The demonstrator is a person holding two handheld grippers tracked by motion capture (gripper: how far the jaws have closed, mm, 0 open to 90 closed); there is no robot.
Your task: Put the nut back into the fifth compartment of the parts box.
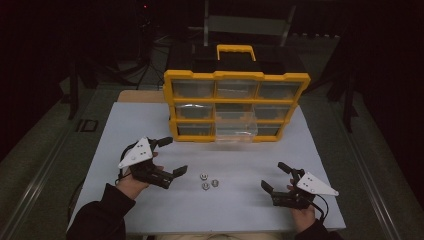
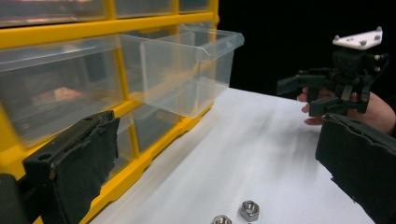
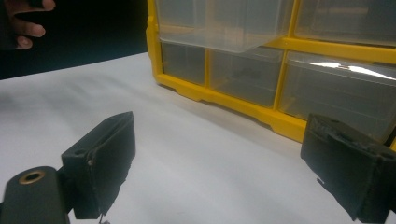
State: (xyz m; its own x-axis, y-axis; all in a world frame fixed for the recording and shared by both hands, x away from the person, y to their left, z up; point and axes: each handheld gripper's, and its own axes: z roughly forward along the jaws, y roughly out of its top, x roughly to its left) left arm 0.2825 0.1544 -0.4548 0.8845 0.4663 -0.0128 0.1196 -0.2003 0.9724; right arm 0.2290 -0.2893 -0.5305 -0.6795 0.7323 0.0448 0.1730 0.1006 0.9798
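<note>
**Both grippers open, nuts loose on table**

L gripper (image 1: 169, 156): jaws spread wide, nothing between them; held just above white table (image 1: 150, 120) at front-left, pads angled toward centre. Same wide gap in left gripper view, bare tabletop between pads. R gripper (image 1: 275, 176): also wide open, empty, front-right, well apart from L. Seen again farther off in left gripper view (image 2: 303, 91), grey plate on top, hand behind it.

Three hex nuts (image 1: 209, 181) in small cluster on table betw. the two grippers, nearer L; just beside each other, touched by neither gripper. Two of them at bottom edge of left gripper view (image 2: 250, 210).

Behind nuts: yellow organizer (image 1: 235, 106), upright, 3x3 clear drawers, handle on top. Middle drawer of bottom row (image 1: 236, 129) pulled partway out, overhanging table; contents not discernible. Other drawers pushed in.
</note>
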